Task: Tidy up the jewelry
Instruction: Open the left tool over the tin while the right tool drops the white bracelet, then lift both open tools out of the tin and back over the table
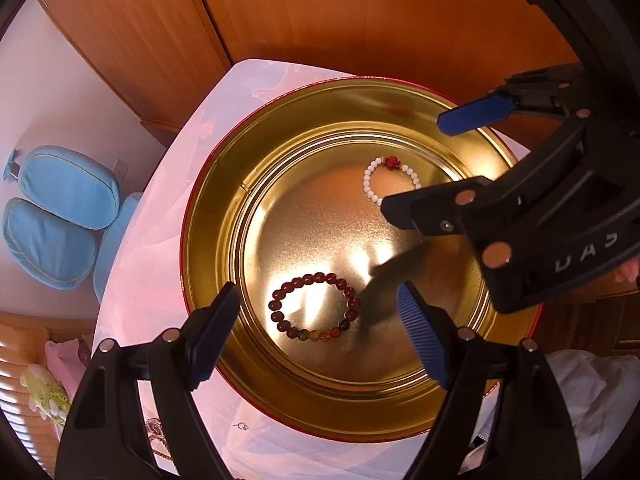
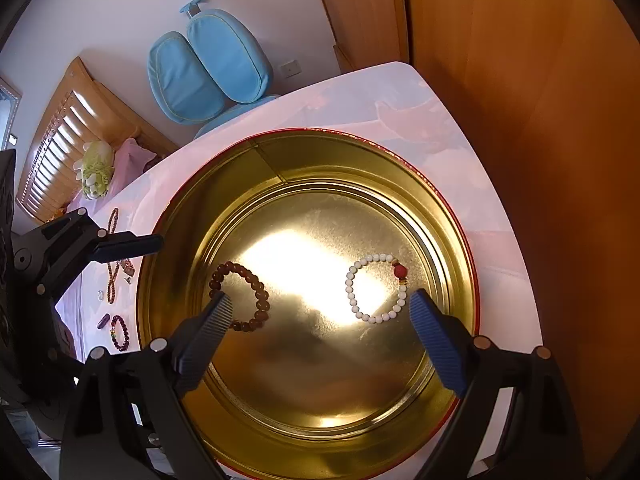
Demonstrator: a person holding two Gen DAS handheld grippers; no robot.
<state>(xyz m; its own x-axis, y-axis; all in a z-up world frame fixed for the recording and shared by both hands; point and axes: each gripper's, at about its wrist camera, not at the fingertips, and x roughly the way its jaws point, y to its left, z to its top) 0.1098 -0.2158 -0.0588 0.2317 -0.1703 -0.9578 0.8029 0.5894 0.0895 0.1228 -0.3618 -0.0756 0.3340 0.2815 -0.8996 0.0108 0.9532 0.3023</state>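
Two pairs of hand-held tongs hang over a round gold tin (image 1: 224, 216) on a pale pink desk (image 1: 160, 208), both pointing steeply down into it. The left tongs (image 1: 320, 332) stand wide open with nothing between the blue ribbed pads; directly below them a dark red bead bracelet (image 1: 314, 307) with a few amber and green beads lies flat on the tin's floor. The right tongs (image 2: 322, 320) are likewise spread wide and empty, and below them a white bead bracelet (image 2: 376, 288) with one red bead lies flat on the tin's floor near the right-hand pad. The two bracelets lie well apart, neither touching the tin's wall.

On the desk to the left of the tin, seen from the right wrist, more jewelry waits: a long brown bead strand (image 2: 112, 256) and a small dark purple bracelet (image 2: 120, 333), with tiny pieces too small to tell. A light blue padded chair (image 2: 208, 68) stands beyond the desk, beside wooden wardrobe panels (image 2: 520, 80).
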